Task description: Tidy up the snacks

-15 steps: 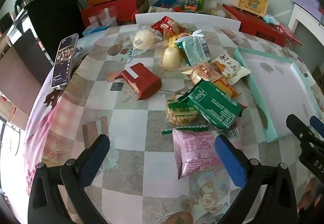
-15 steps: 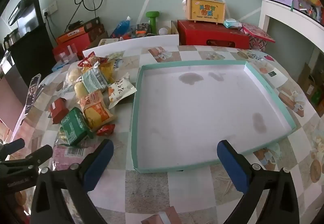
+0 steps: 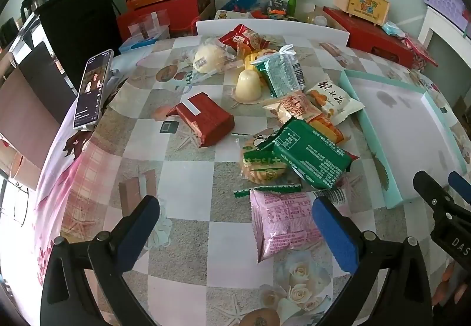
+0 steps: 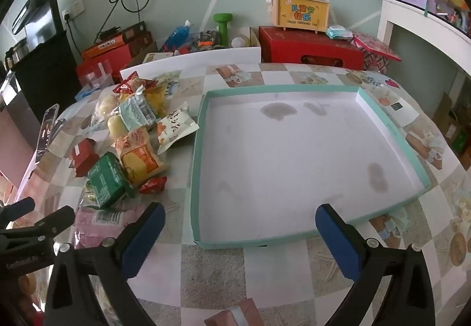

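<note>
From my left wrist, my left gripper [image 3: 235,226] hangs with jaws wide apart and empty above the table [image 3: 188,175]; the pink packet [image 3: 282,223] lies just ahead, the green packet [image 3: 312,158] beyond it. From my right wrist, my right gripper [image 4: 240,233] gapes empty over the teal tray's [image 4: 195,155] near edge, snacks heaped left of it.
</note>
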Demonstrator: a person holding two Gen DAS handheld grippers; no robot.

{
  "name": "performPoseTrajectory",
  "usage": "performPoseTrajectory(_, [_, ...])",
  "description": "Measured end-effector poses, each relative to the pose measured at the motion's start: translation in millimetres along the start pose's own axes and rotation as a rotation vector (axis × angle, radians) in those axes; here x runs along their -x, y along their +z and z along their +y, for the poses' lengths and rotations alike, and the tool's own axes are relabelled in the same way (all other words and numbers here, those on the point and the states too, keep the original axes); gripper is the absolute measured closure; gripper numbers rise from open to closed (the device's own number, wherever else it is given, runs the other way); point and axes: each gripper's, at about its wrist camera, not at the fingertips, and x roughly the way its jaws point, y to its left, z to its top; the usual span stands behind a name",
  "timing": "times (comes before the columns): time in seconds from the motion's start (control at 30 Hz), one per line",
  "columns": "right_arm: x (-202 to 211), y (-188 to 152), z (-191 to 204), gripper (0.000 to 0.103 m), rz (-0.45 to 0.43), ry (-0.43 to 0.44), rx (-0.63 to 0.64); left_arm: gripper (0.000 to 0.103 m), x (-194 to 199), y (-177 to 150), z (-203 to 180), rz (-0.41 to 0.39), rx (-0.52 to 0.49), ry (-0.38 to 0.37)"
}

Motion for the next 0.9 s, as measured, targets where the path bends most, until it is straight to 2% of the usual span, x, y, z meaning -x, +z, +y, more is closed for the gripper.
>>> performPoseTrajectory(0.9, [1.1,0.3,-2.9,0.000,0.001,0.002,-0.012,0.000,-4.4,-1.9,1.4,0.021,0.008,0.010])
